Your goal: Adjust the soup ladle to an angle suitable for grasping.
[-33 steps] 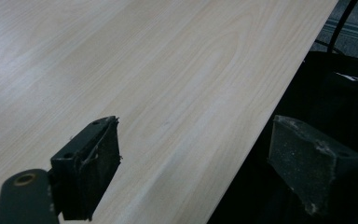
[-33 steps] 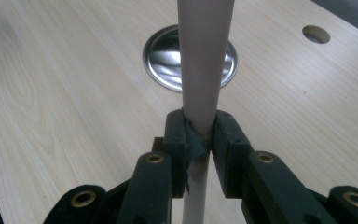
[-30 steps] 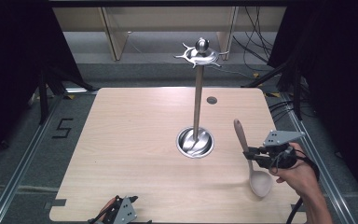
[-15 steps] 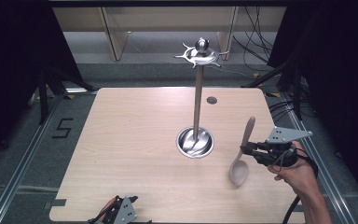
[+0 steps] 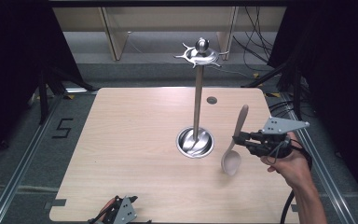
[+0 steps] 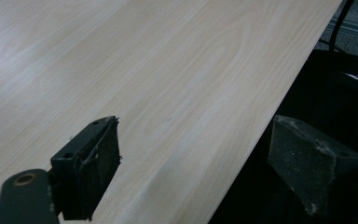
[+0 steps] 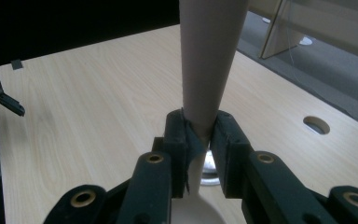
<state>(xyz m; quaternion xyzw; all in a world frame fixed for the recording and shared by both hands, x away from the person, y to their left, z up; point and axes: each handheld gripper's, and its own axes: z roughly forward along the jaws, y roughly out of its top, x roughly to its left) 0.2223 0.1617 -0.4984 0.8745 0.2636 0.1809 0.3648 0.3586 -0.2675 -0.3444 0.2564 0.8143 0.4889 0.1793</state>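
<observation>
A: High view. Right gripper (image 5: 237,138) is clamped on the pale beige spoon with the long tapered handle (image 5: 235,141), gripping low on the handle just above the bowl. The spoon is off the light wood table (image 5: 135,135), bowl down, handle tilted up and away.

B: Why grip that low?

A: My guess is that it leaves the handle end free. The tall chrome utensil stand with hooked arms on top (image 5: 197,100) is just to the left, its round dished base (image 5: 195,142) near the spoon bowl. A free top end could be brought up to a hook. I can't tell whether the handle has a hanging hole.

B: Left side?

A: Left gripper (image 5: 121,212) sits at the near table edge, well apart from the stand and spoon. It looks parked out of the way.

B: Left gripper view?

A: Jaws are spread wide with nothing between them. One pad (image 6: 98,163) is over the tabletop, the other hangs past the table edge. It's idle and released.

B: Right gripper view?

A: Both pads (image 7: 179,135) pinch the spoon's neck, and the handle (image 7: 209,56) widens upward from there. The taper probably helps stop it from slipping down. The stand base glints just behind the jaws, and a round cable hole in the table (image 7: 316,124) sits off to the right.

B: Risk?

A: The spoon is long, so it could pivot in the pinch when lifted to the hooks.
</observation>
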